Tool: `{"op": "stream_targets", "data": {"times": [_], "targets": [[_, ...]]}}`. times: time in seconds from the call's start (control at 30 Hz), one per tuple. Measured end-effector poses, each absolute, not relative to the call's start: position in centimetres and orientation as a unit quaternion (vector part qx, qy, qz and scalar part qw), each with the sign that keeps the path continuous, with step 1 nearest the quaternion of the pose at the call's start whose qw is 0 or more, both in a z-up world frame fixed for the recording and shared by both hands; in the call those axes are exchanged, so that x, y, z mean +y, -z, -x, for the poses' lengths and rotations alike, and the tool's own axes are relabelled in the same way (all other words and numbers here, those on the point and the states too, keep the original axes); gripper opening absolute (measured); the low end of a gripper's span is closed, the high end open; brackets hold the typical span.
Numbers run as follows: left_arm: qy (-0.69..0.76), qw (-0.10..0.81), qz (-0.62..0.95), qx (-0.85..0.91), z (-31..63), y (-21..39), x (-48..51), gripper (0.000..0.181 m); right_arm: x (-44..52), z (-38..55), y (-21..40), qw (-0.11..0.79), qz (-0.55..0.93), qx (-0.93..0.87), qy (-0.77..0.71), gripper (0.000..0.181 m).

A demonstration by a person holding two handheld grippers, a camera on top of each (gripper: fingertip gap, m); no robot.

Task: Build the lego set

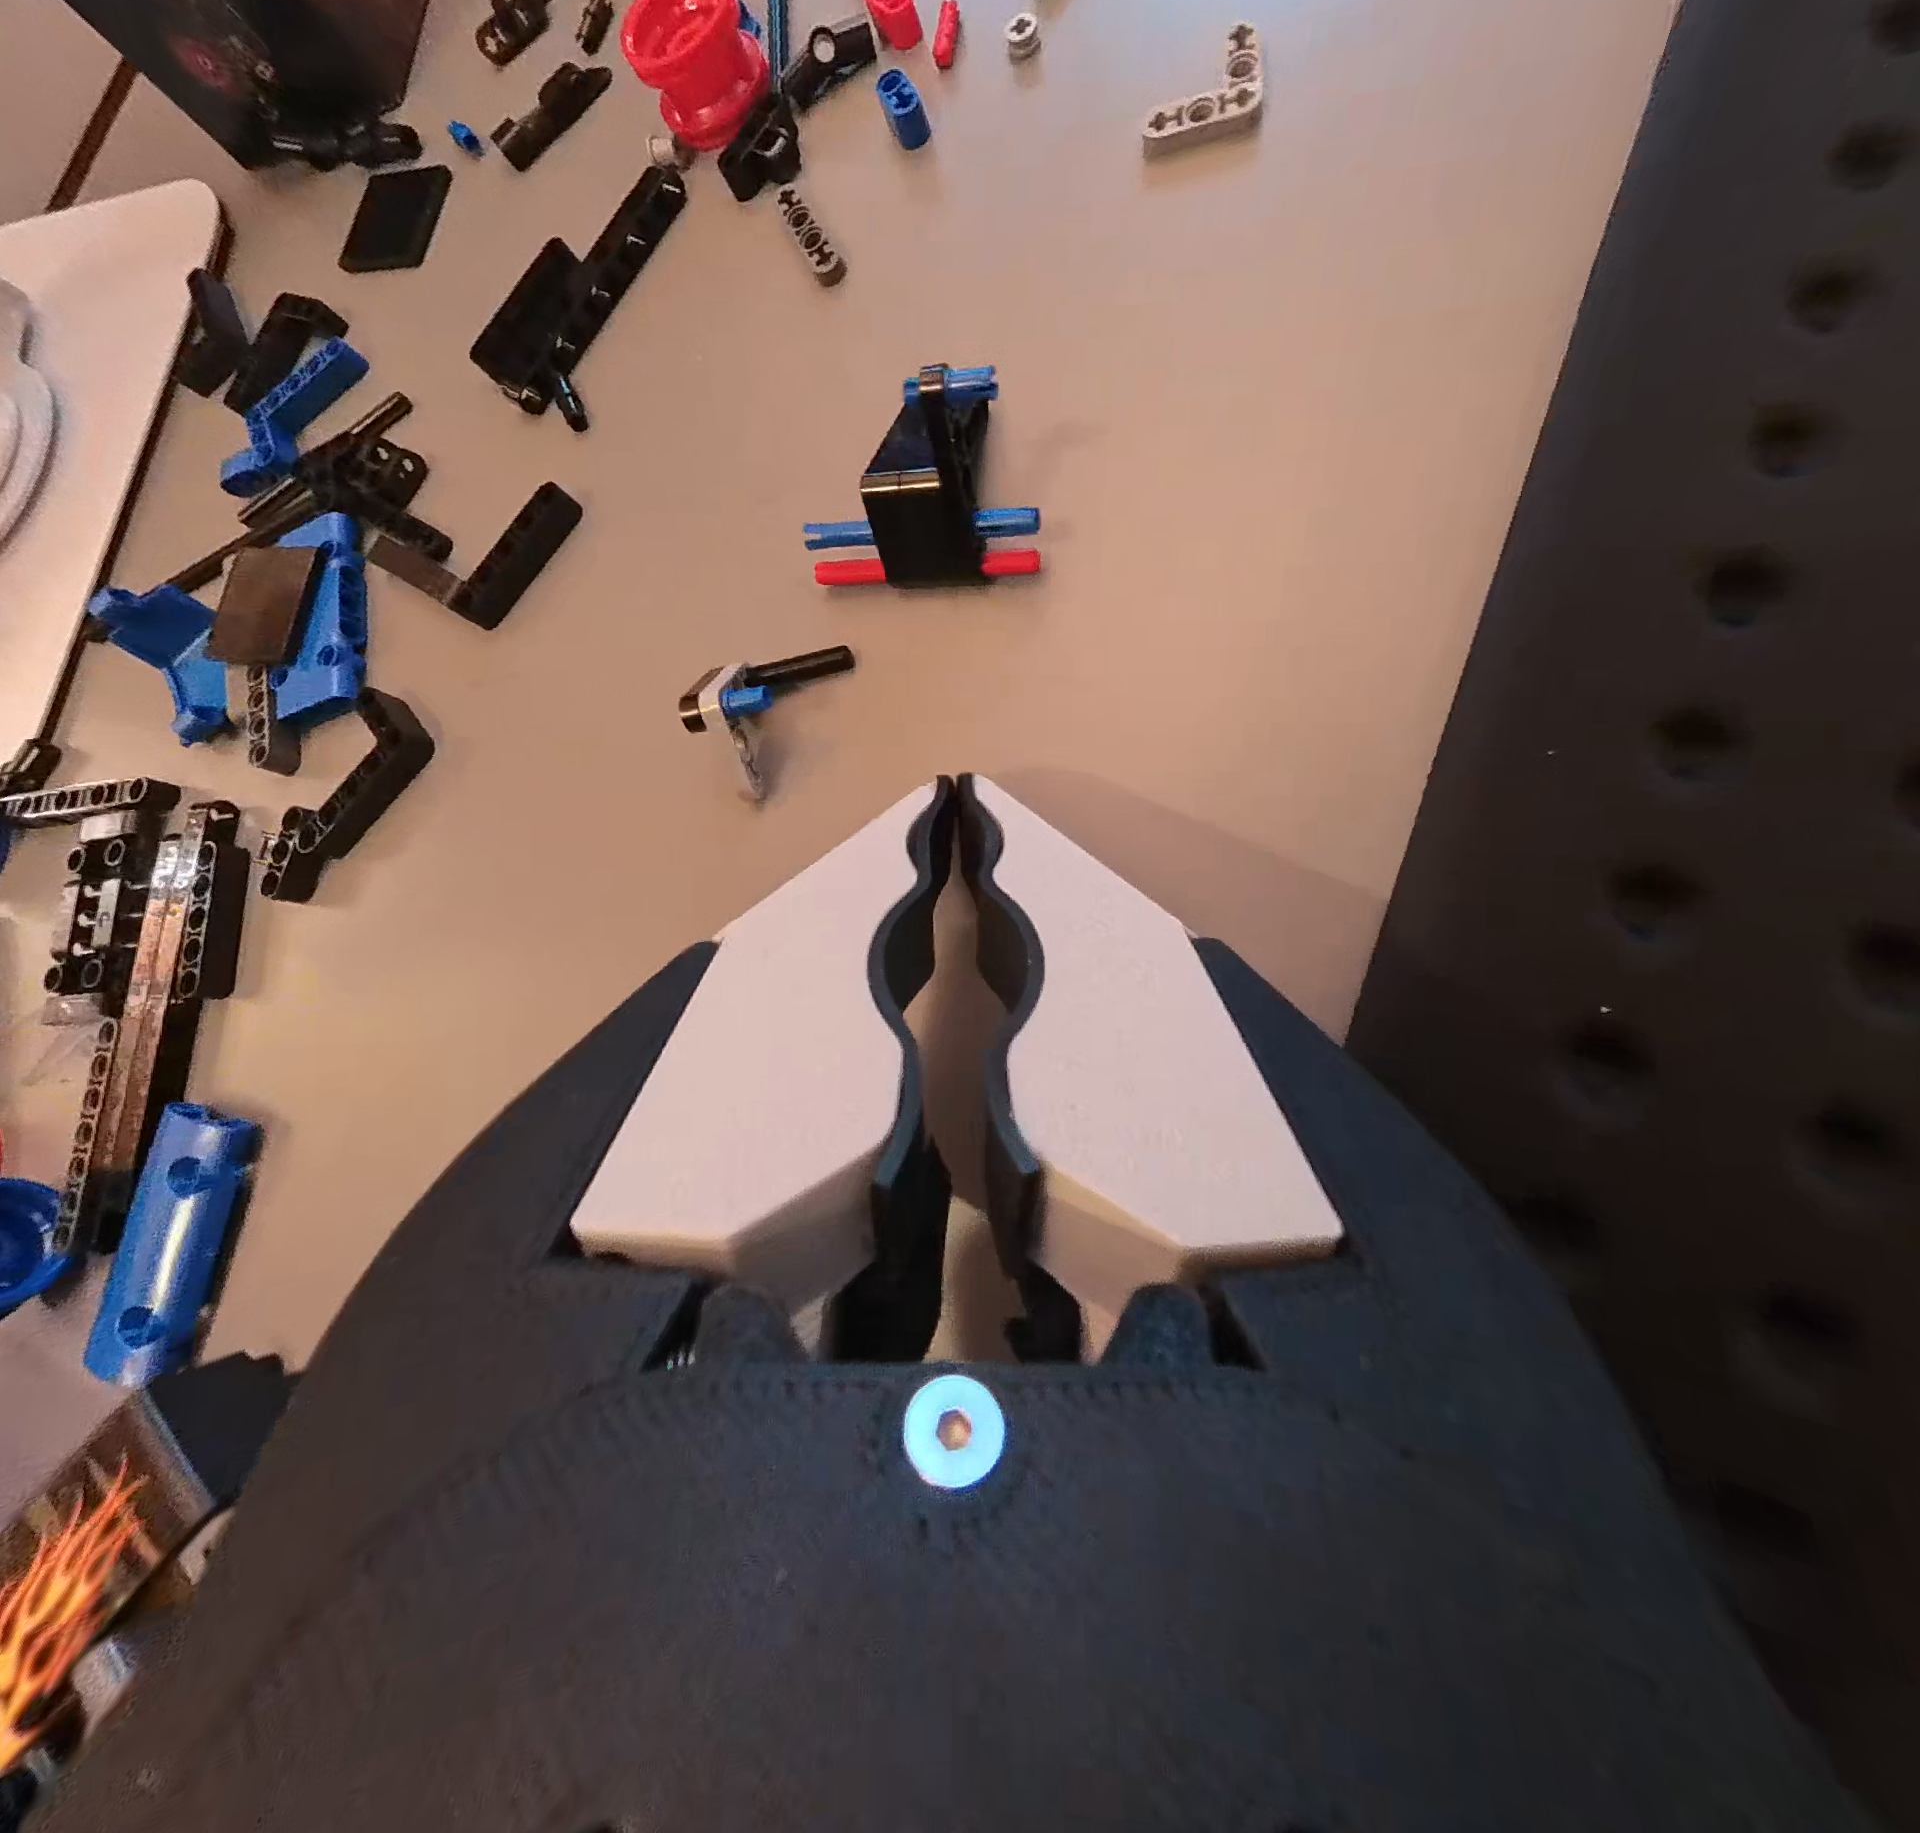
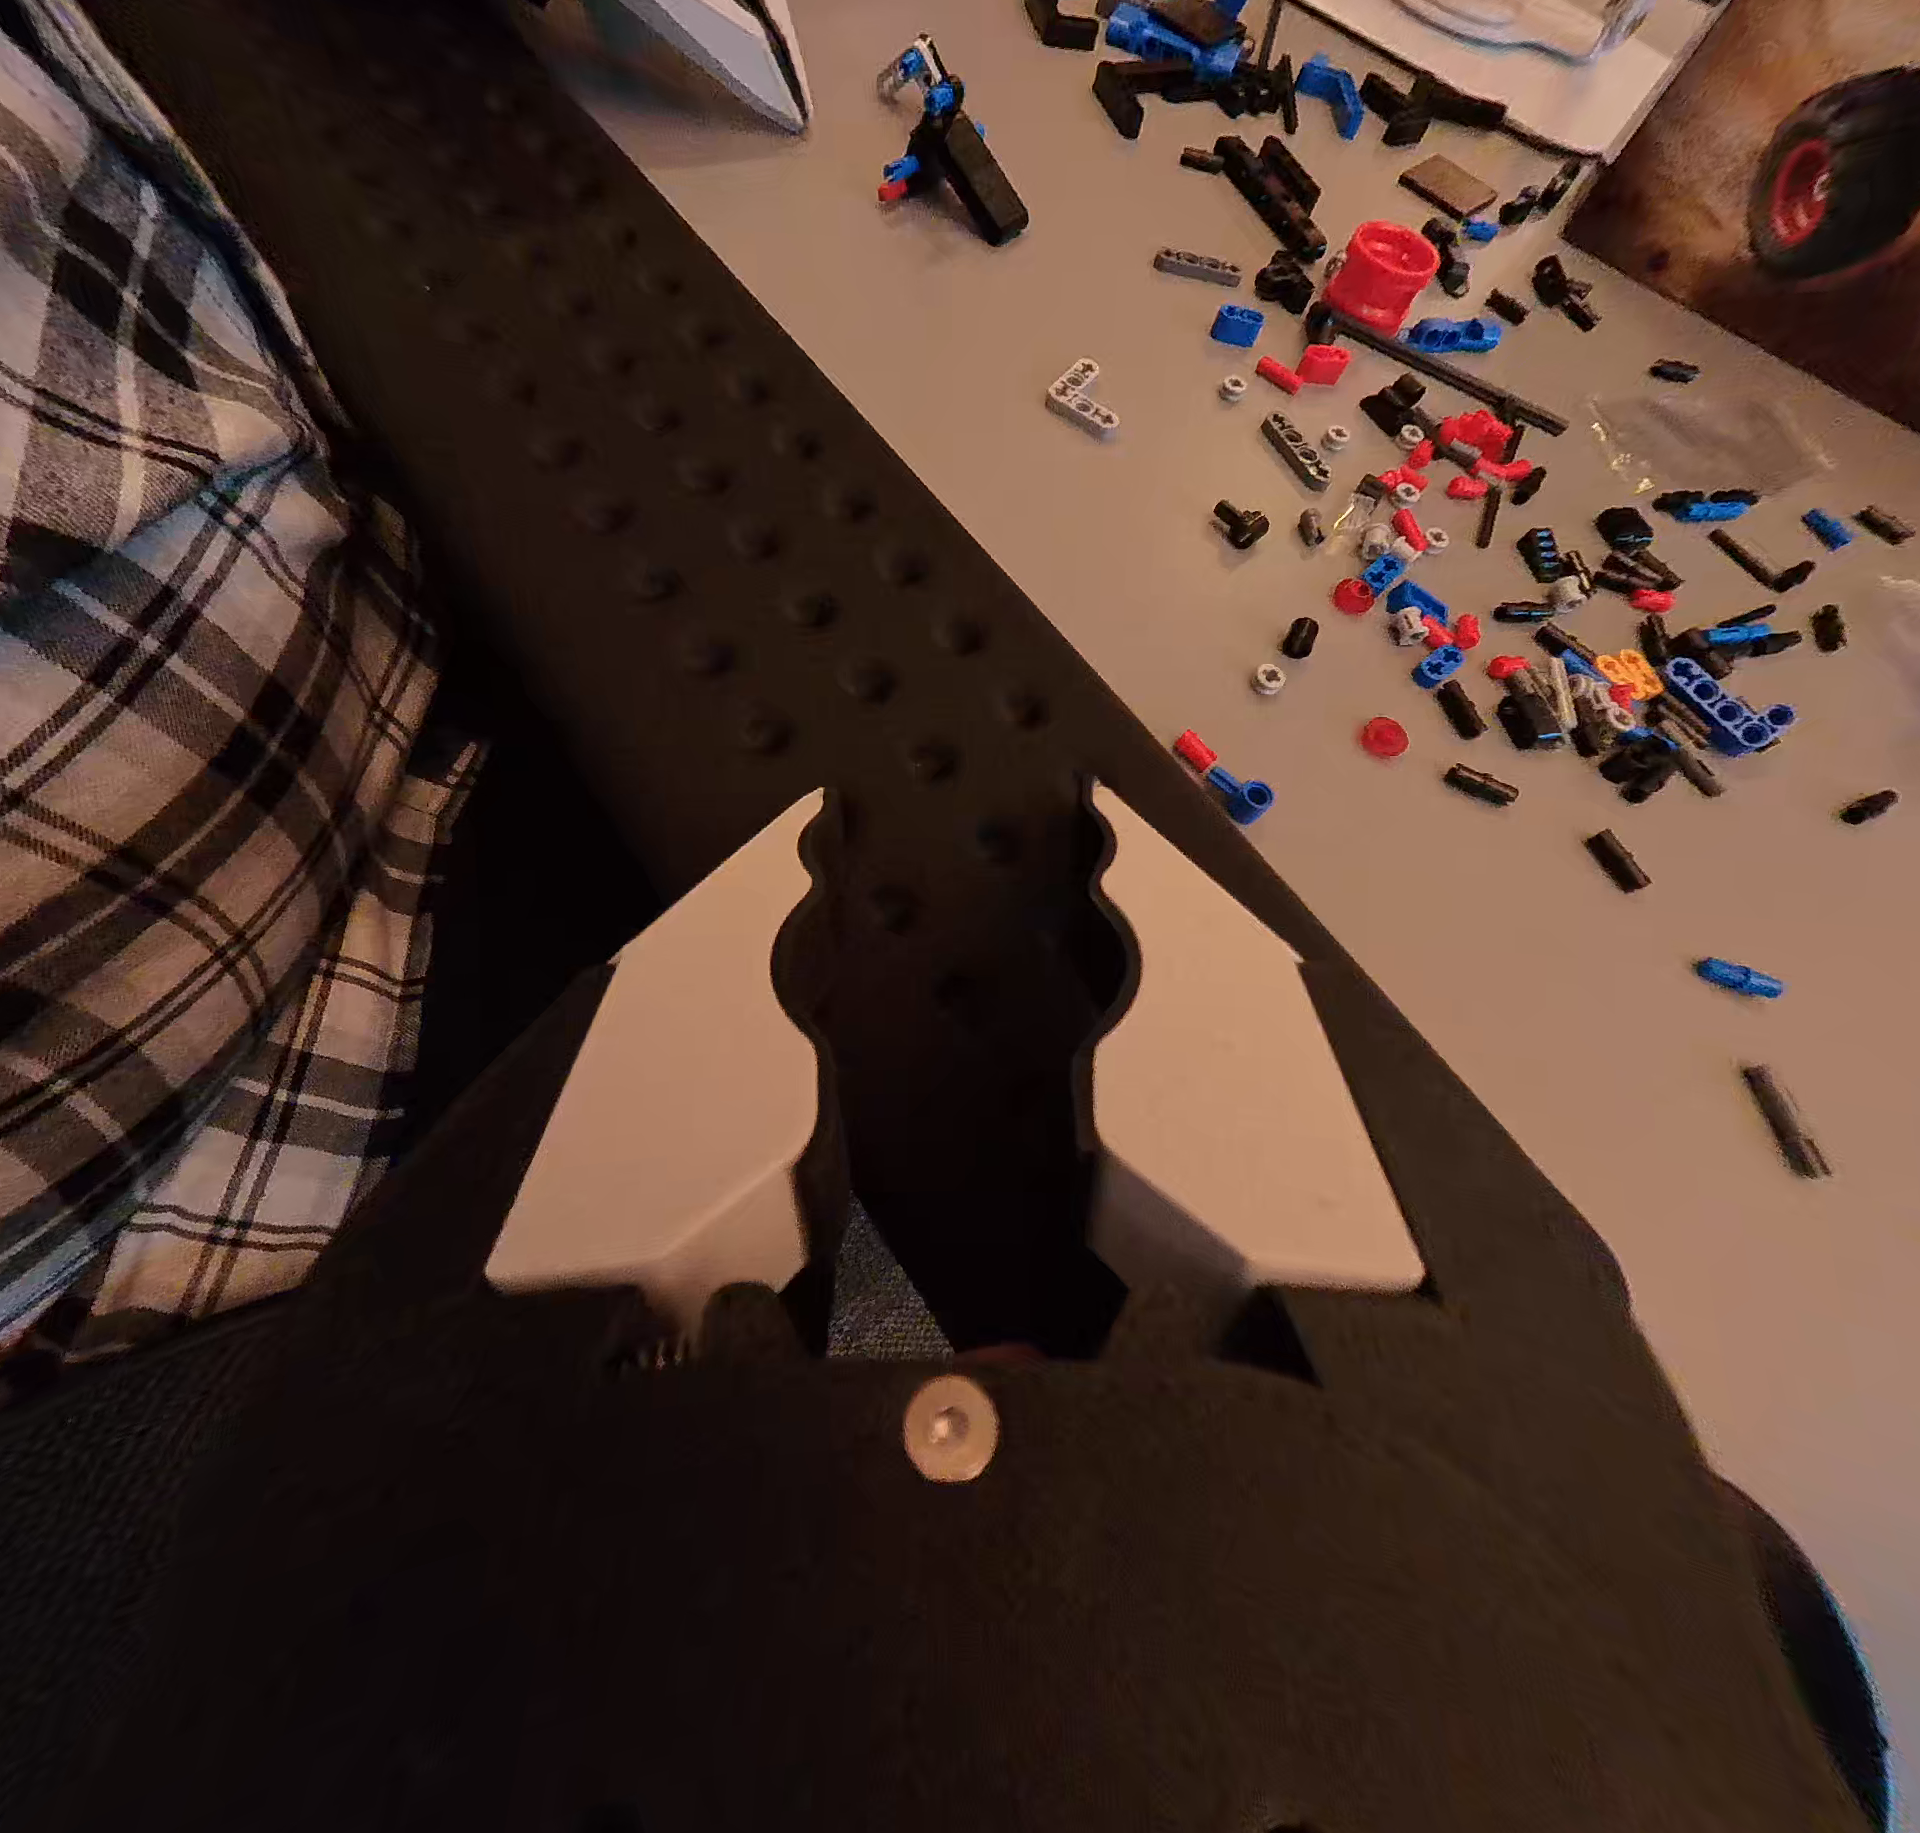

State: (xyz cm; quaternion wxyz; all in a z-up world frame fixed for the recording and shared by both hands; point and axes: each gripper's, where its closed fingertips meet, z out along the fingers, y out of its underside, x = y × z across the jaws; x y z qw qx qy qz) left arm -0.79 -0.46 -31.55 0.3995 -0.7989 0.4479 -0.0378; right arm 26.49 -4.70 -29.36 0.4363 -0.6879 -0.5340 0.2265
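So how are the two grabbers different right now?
The left gripper has its fingers pressed together, while the right gripper has its fingers spread apart. The left gripper hovers over the table near a small black build; the right gripper hovers over a dark dimpled mat. Both hold nothing.

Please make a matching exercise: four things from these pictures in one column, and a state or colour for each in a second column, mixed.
1. left claw
2. right claw
3. wheel hub
4. L-beam

a. grey
b. open
c. red
d. shut

Pairs: 1-d, 2-b, 3-c, 4-a
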Motion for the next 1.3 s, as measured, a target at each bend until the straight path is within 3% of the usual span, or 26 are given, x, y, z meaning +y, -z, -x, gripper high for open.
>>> {"op": "stream_targets", "data": {"times": [0.33,0.47,0.83,1.13,1.3], "targets": [[0.030,0.407,0.790,0.457,0.8,31.2,0.8,0.000,-3.9,-26.2,29.3,0.402,0.701,-0.529,-0.258,0.043],[0.045,0.427,0.785,0.447,0.6,30.3,0.9,0.001,-4.5,-24.4,26.6,0.395,0.675,-0.535,-0.321,0.035],[0.061,0.447,0.767,0.457,-0.4,29.3,0.3,0.003,2.9,-13.3,19.4,0.443,0.600,-0.598,-0.293,0.043],[0.081,0.457,0.751,0.470,-1.1,28.7,-0.4,0.001,10.6,-2.3,22.6,0.374,0.595,-0.672,-0.235,0.061],[0.090,0.463,0.747,0.469,-1.2,28.3,-0.6,0.001,12.9,1.8,25.0,0.324,0.619,-0.663,-0.268,0.059]]}}
